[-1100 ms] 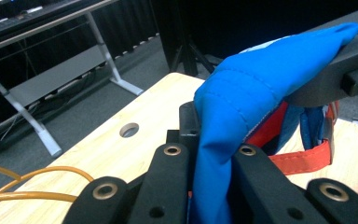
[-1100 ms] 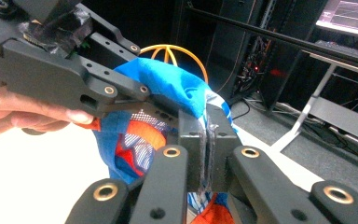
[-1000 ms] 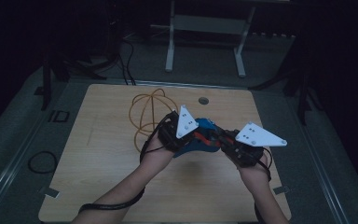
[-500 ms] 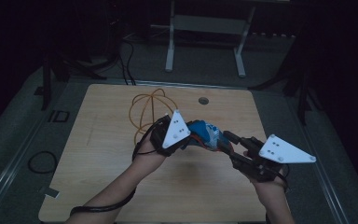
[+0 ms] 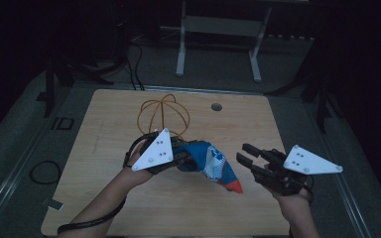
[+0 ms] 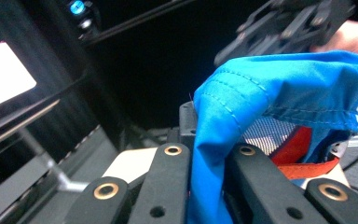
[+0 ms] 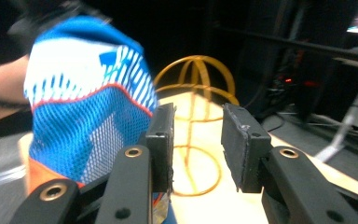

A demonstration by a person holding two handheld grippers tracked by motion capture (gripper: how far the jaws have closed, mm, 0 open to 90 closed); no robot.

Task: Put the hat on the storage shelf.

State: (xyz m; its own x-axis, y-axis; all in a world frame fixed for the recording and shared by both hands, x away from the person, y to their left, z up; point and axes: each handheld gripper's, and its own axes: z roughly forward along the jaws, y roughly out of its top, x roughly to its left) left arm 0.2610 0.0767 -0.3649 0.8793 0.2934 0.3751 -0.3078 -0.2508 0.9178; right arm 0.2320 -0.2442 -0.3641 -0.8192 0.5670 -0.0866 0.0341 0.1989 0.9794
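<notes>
A blue cloth item [image 5: 211, 161] with white mesh and orange trim hangs from my left gripper [image 5: 186, 159], which is shut on its blue hem. In the left gripper view the fabric [image 6: 279, 88] is pinched between the two black jaws of my left gripper [image 6: 209, 158]. Its orange tip droops toward the table. My right gripper [image 5: 245, 153] stands to the right of the cloth, apart from it. Its jaws have just been opening and nothing is between them. In the right gripper view my right gripper [image 7: 198, 140] is open, with the cloth [image 7: 84, 93] left of its left pad.
An orange wire ball frame [image 5: 164, 115] rests on the wooden table [image 5: 258, 208] just behind my left hand, seen as the wire frame [image 7: 196, 79] beyond the open jaws. A round hole [image 5: 217, 106] lies near the table's far edge. A metal stand is behind the table.
My right gripper has let go of the cloth and pulled away to the right. The left gripper has shifted left, still holding the cloth, which now hangs down to the right.
</notes>
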